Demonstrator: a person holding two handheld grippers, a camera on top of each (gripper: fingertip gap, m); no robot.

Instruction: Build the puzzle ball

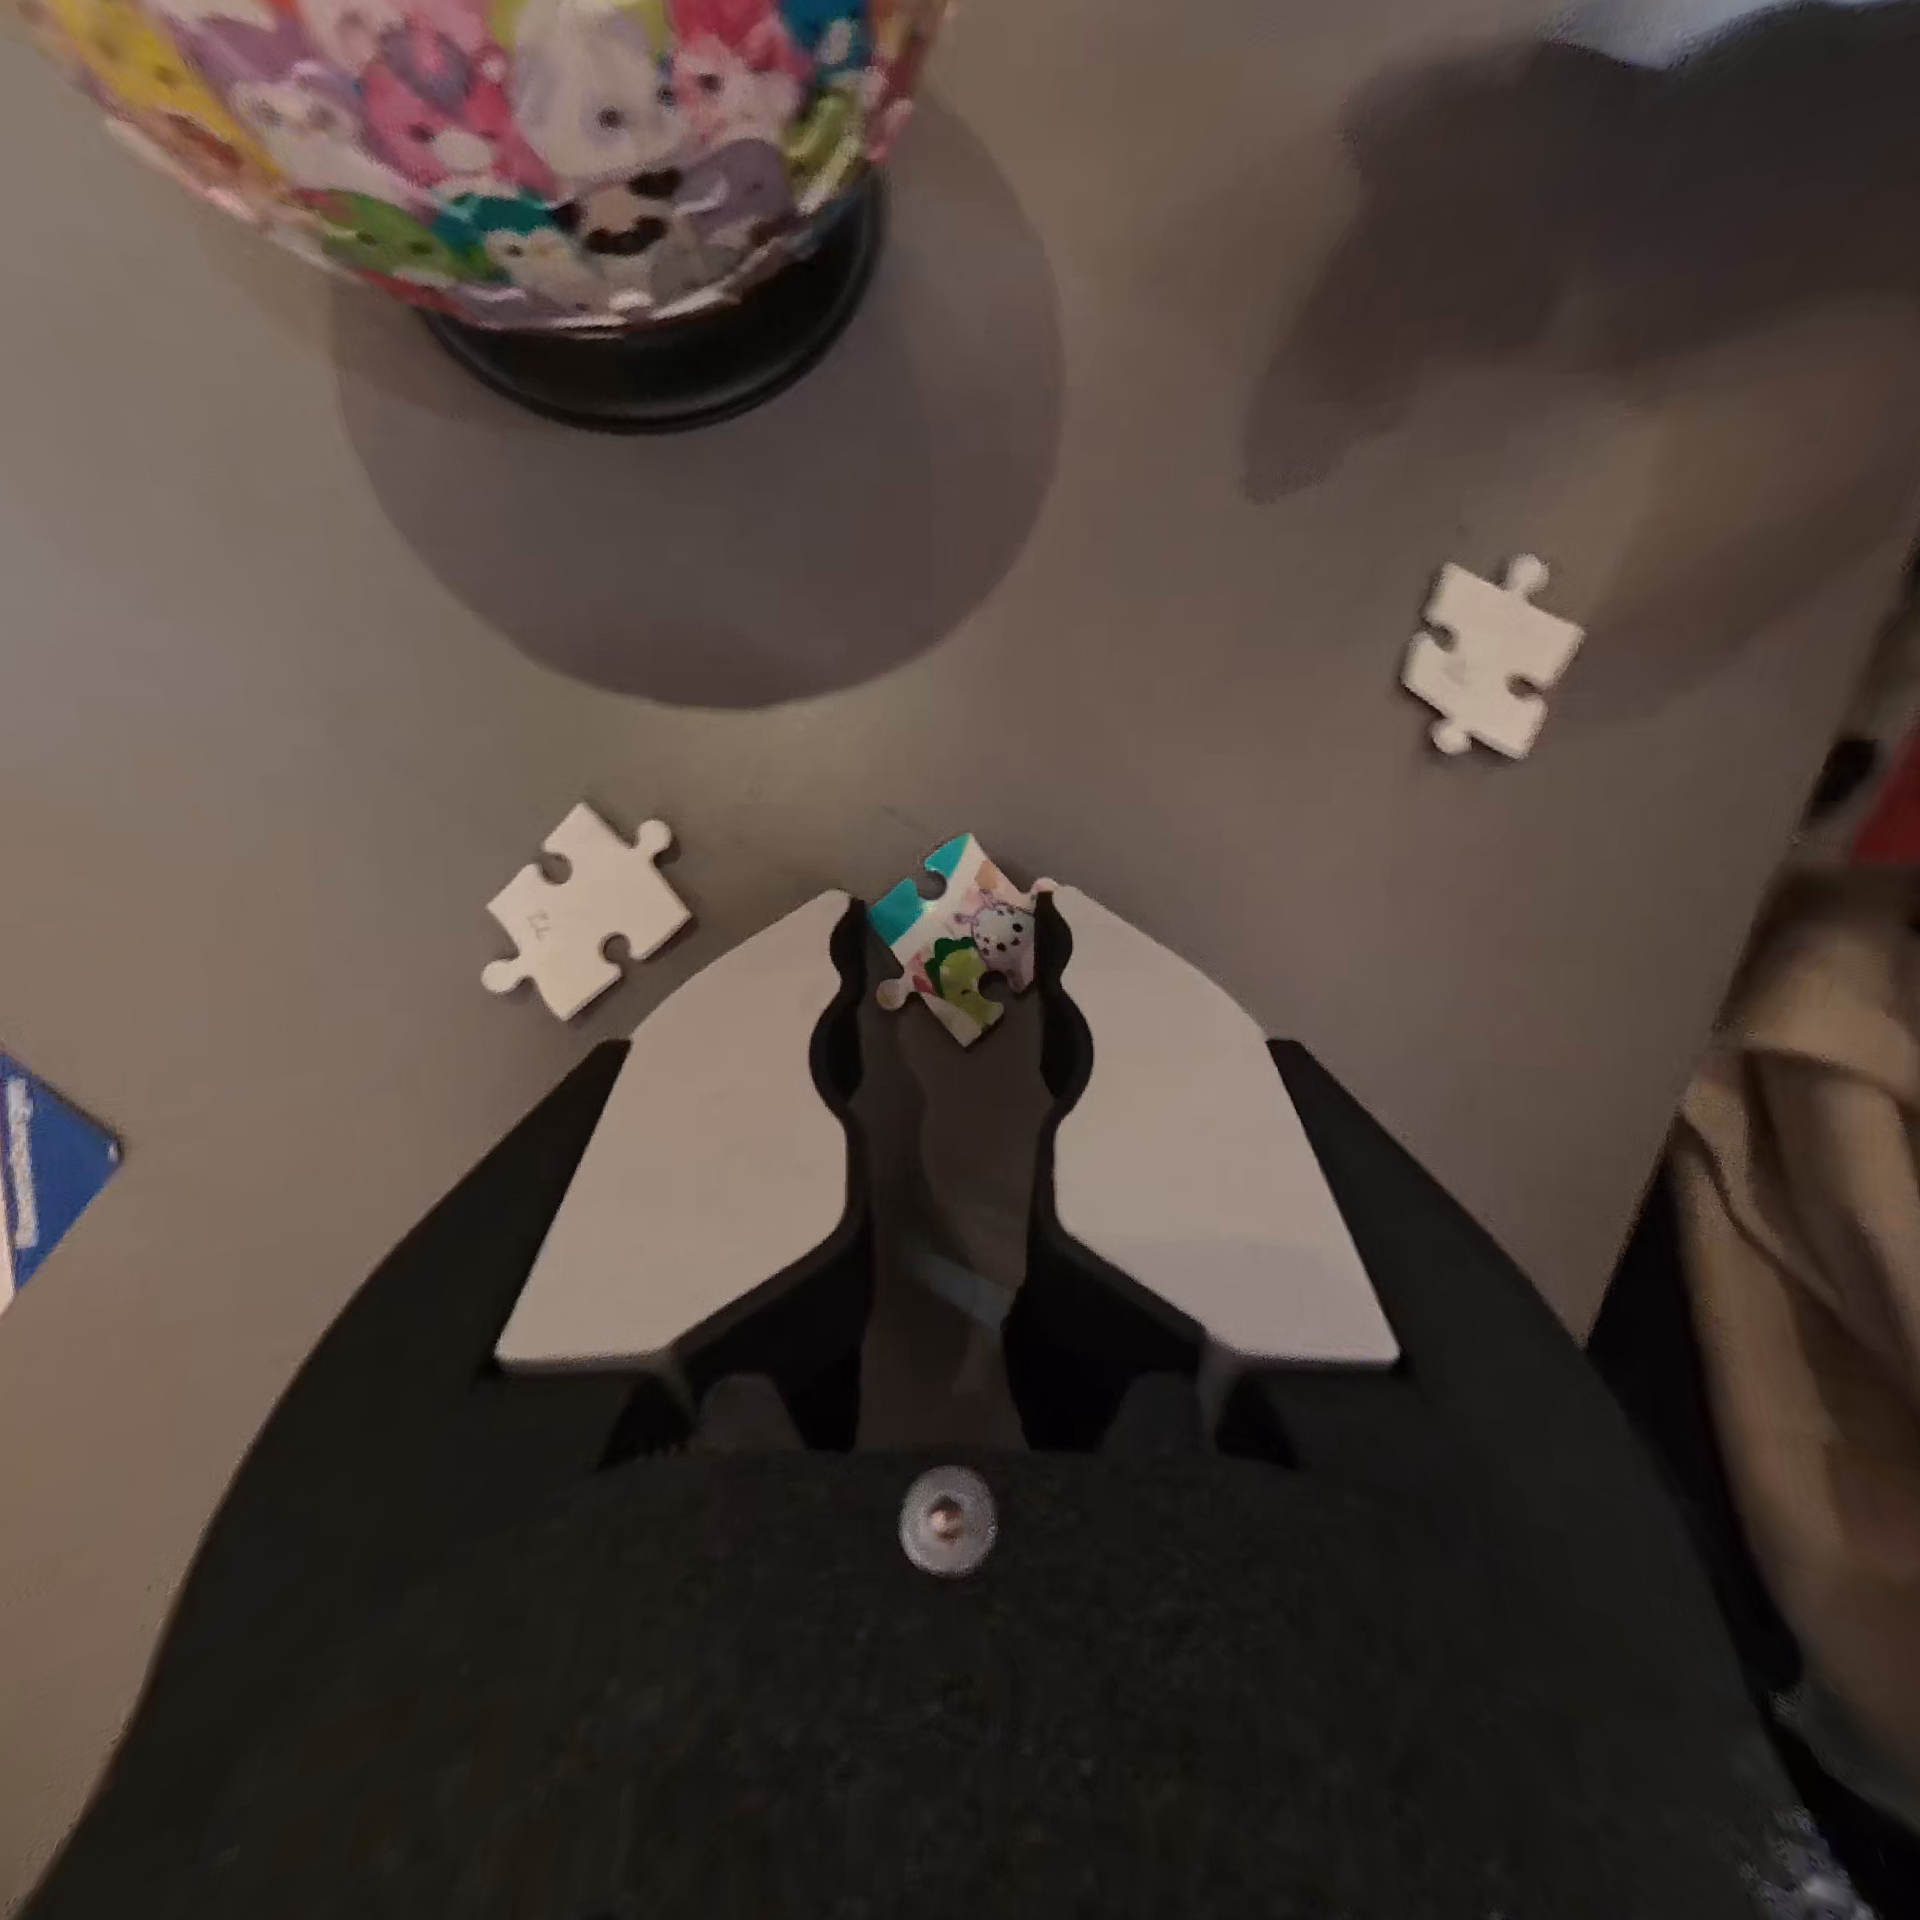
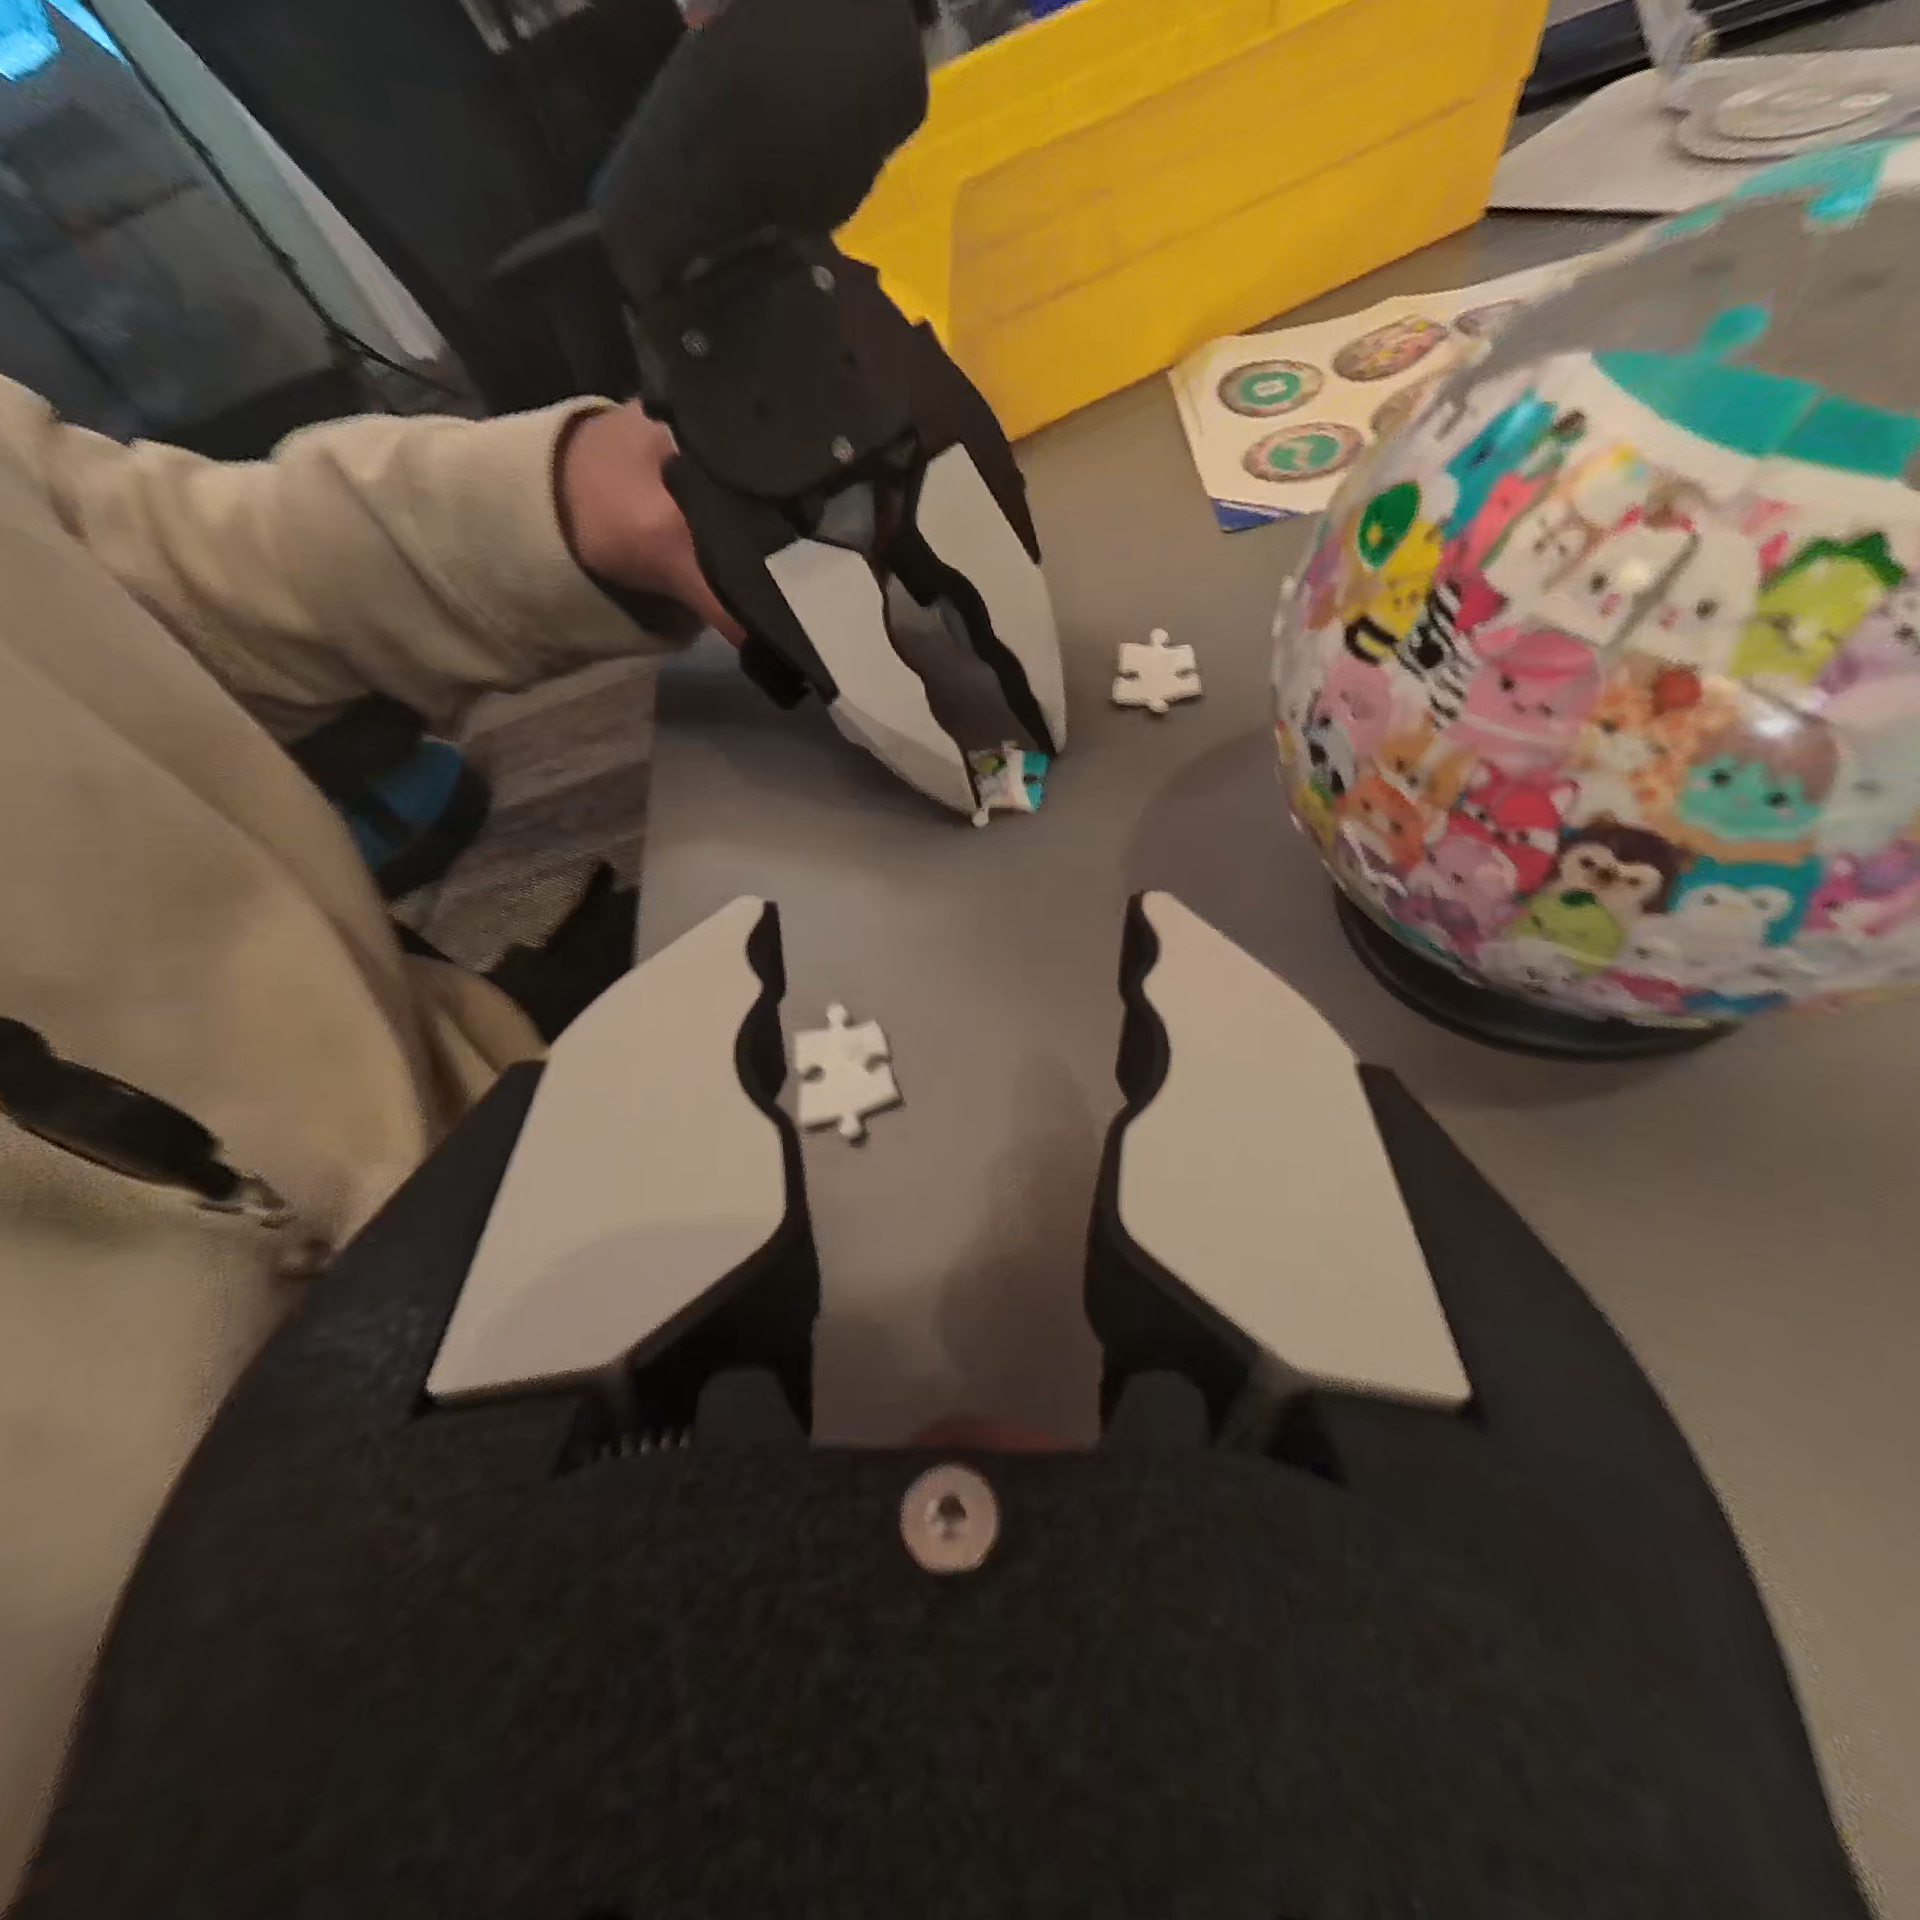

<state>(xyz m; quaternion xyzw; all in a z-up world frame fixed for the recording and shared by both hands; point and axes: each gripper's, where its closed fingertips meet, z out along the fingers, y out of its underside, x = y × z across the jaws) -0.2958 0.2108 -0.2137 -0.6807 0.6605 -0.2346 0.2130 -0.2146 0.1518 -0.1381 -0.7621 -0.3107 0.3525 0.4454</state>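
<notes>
My left gripper (image 1: 951, 914): nearly closed around the coloured puzzle piece (image 1: 951, 951), with the tips on either side of its edges. The piece sits picture-side up between them, low at the table (image 1: 1195, 727). Whether it is lifted clear or resting there, I cannot tell.

Coloured piece, lie: its longer side runs roughly along my left fingers, slightly skewed, with a teal corner pointing toward the puzzle ball (image 1: 520, 156).

My right gripper (image 2: 951, 914): wide open and holding nothing. It hovers over the table nearer to me than the ball.

White piece by my right fingers (image 2: 844, 1070): face down, just inside the inner edge of my left-hand finger and on my side of the ball.

Second white piece (image 1: 587, 914): face down, just beside my left gripper's tips, between them and the ball's stand (image 1: 665, 364).

Third white piece (image 1: 1491, 665): face down, well apart from the ball.

Puzzle ball: mostly built and printed with bright cartoon figures. It sits on a dark round stand straight ahead of my left gripper and ahead-right of my right one. In the right wrist view, the top looks unfinished.

What the move turns on: the ball lies forward of the held piece, and my left gripper has the piece, so I judge it must carry the piece up and over to the gap. My free right gripper could steady the ball.

Beyond the ball: a printed sheet (image 2: 1299, 426), then a yellow bin (image 2: 1195, 166).
</notes>
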